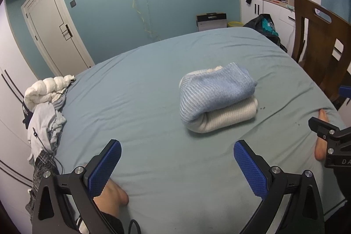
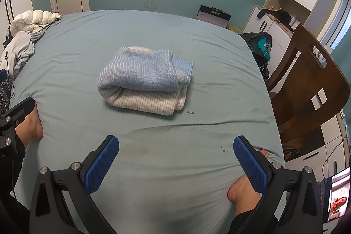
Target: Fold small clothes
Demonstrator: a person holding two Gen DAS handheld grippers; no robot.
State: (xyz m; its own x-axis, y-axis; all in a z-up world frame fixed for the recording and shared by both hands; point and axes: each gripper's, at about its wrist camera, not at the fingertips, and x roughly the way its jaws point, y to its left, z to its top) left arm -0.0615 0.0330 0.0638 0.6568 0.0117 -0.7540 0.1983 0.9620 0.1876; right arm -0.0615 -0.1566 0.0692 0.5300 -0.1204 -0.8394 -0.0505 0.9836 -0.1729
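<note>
A folded knit sweater (image 1: 216,98), light blue on top and cream below, lies as a compact bundle on the grey-green bed sheet (image 1: 142,102). It also shows in the right wrist view (image 2: 144,82), at the bed's middle. My left gripper (image 1: 177,168) is open and empty, held back above the near part of the bed, apart from the sweater. My right gripper (image 2: 176,162) is open and empty too, also short of the sweater. Part of the right gripper's body (image 1: 329,139) shows at the right edge of the left wrist view.
A heap of clothes with a white puffer jacket (image 1: 47,100) lies at the bed's left edge. A brown wooden chair (image 2: 307,84) stands at the right side. The person's bare feet (image 2: 245,192) rest on the near bed edge. White cabinets (image 1: 263,6) stand at the back right.
</note>
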